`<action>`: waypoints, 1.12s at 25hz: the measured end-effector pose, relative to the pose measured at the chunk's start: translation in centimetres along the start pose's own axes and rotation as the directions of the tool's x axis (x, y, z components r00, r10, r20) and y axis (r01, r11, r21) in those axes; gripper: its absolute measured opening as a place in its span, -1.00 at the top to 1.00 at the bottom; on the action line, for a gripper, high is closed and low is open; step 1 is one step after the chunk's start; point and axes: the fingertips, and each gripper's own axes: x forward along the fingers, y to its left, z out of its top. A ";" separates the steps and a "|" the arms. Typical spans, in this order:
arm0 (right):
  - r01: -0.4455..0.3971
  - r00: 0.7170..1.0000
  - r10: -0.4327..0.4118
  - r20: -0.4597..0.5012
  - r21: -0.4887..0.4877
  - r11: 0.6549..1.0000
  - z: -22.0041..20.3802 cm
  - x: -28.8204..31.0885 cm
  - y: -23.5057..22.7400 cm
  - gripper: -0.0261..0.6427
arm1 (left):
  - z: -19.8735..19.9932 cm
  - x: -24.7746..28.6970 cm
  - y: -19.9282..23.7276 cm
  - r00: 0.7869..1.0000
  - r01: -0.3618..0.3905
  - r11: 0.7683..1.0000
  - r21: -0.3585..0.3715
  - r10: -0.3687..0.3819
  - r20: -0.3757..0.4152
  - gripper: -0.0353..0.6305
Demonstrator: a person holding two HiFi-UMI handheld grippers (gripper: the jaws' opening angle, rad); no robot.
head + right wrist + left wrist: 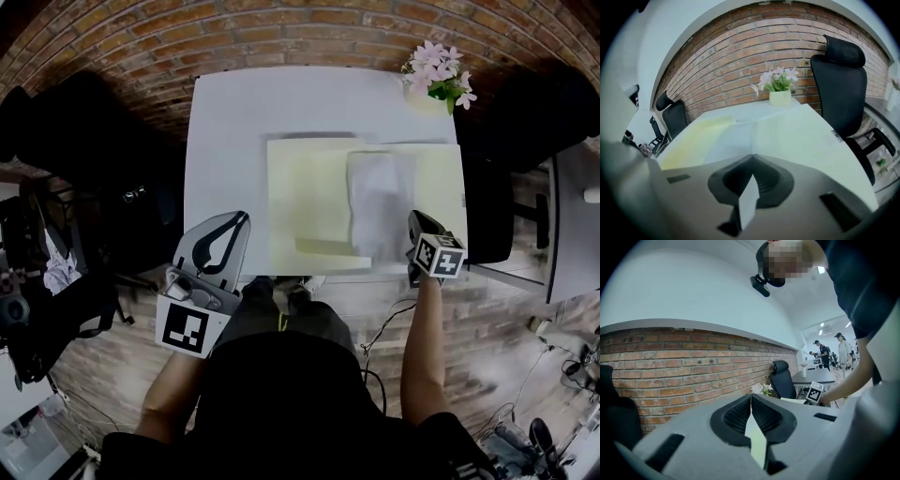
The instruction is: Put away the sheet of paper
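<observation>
A white sheet of paper point(380, 202) lies in the middle of an open pale yellow folder point(305, 192) on the white table point(234, 122). My right gripper point(413, 221) is at the sheet's near right edge with its jaws closed on that edge. In the right gripper view the sheet of paper point(726, 143) runs up to the closed right gripper point(752, 158), with the folder point(691, 140) to its left. My left gripper point(238, 218) hovers shut at the table's near left edge, off the folder. The left gripper point(751, 397) points at the brick wall and holds nothing.
A pot of pink flowers point(436, 80) stands at the table's far right corner, seen as the flower pot point(779, 96) ahead. A black office chair point(843, 79) stands right of the table, another black chair point(84, 141) to the left. People stand far off point(841, 352).
</observation>
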 end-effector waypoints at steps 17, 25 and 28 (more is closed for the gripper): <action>-0.040 0.998 0.034 0.062 0.103 0.994 1.8 1.8 0.3 0.88 | -0.9 -0.4 0.3 0.999 -0.029 1.000 -0.012 0.029 -0.025 0.81; -0.068 0.997 0.066 0.046 0.048 0.997 0.8 2.0 3.1 0.88 | -1.0 -0.4 0.2 0.999 -0.025 1.000 -0.015 0.025 -0.023 0.81; -0.080 0.996 0.080 0.044 0.012 0.997 0.9 2.4 4.3 0.88 | -1.0 -0.2 0.1 1.000 -0.024 1.000 -0.017 0.024 -0.019 0.81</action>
